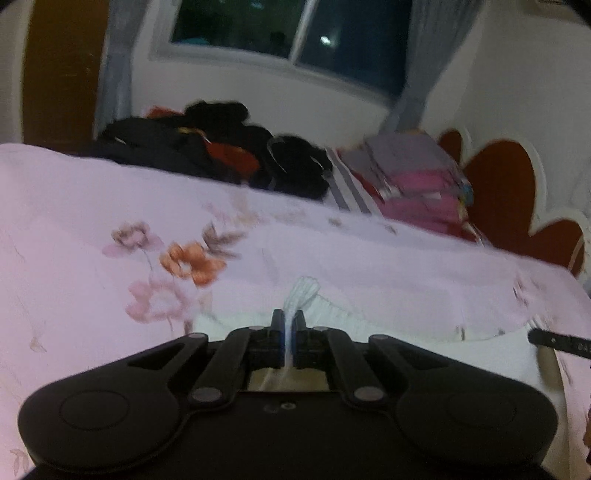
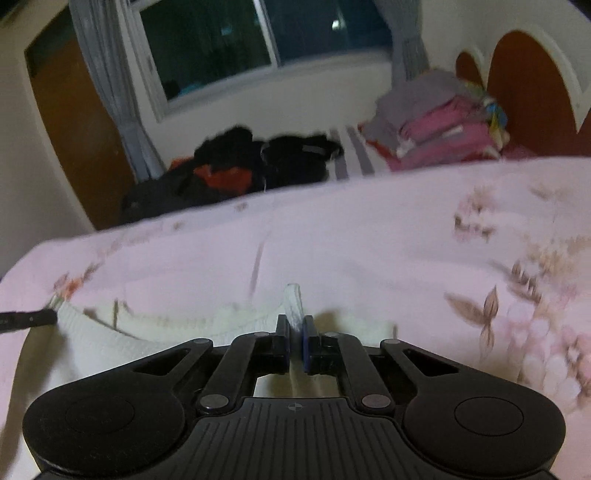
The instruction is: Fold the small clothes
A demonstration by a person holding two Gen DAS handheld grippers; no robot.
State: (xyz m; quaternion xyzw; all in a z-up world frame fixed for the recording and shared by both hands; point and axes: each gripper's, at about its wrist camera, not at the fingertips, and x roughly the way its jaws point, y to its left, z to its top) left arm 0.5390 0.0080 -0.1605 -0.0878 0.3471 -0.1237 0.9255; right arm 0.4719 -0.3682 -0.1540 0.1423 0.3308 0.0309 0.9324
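A small white garment [image 1: 332,321] lies on the pale pink flowered bedsheet [image 1: 92,206], stretched between my two grippers. My left gripper [image 1: 288,317] is shut on a pinched fold of its edge, which sticks up between the fingers. My right gripper [image 2: 295,321] is shut on another fold of the same white garment [image 2: 147,332]. The tip of the right gripper shows at the right edge of the left wrist view [image 1: 557,341]. The tip of the left gripper shows at the left edge of the right wrist view [image 2: 26,319].
A heap of black and red clothes [image 1: 207,147] lies at the far side of the bed. A stack of folded pink and grey clothes [image 1: 417,177] sits beside it near the red headboard [image 1: 502,192]. A window [image 1: 288,29] and curtains are behind.
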